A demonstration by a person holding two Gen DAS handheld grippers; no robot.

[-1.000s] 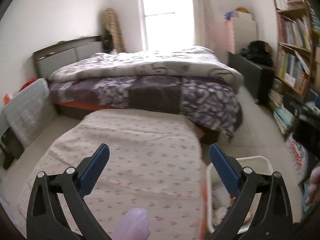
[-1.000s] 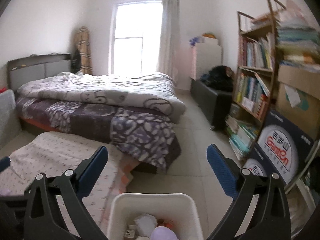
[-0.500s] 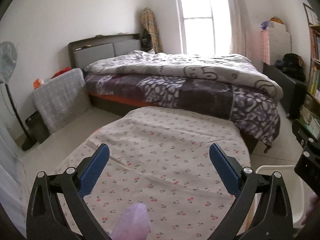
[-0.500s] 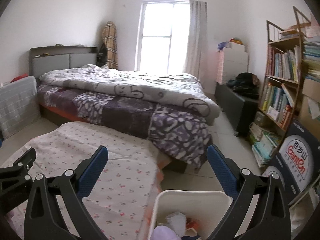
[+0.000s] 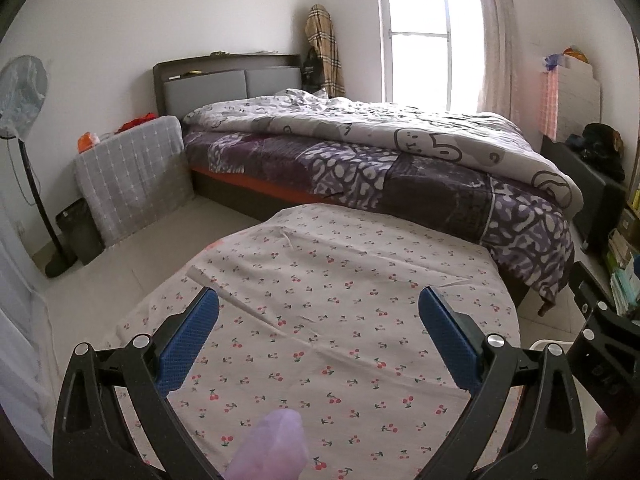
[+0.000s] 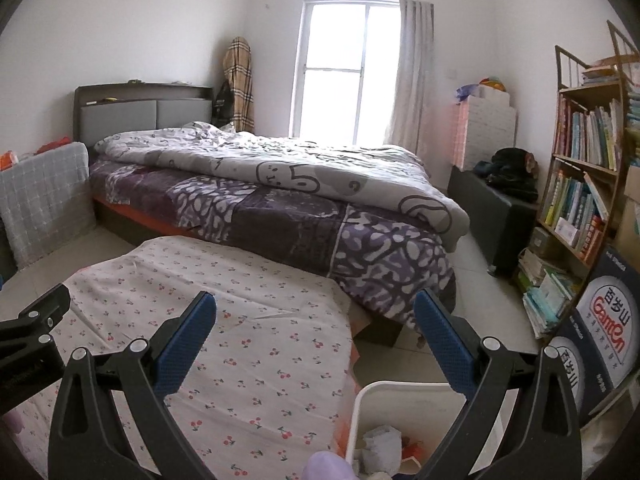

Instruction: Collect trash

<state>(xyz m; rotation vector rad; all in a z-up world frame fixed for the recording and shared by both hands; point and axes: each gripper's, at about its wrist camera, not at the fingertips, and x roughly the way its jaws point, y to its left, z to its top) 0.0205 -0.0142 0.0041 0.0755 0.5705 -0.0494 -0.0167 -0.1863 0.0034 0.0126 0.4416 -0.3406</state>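
Over the last second both of my views swung leftward: the white bin (image 6: 394, 390), which sat centred low in the right wrist view, had slid toward the lower right, and in the left wrist view only a sliver of its rim (image 5: 554, 345) remained past the right finger. The cherry-print cloth on the desk (image 5: 320, 300) now filled the foreground of both views. My reading: a drop was done and I was turning away from the bin to look for more trash.

Left gripper (image 5: 318, 334): fingers spread wide, nothing between them, touching nothing. Right gripper (image 6: 314, 338): same, wide apart and empty.

Crumpled paper trash (image 6: 380, 442) lay inside the bin. No loose trash was visible on the cloth; the bed (image 6: 280, 184) beyond looked clear of it too.
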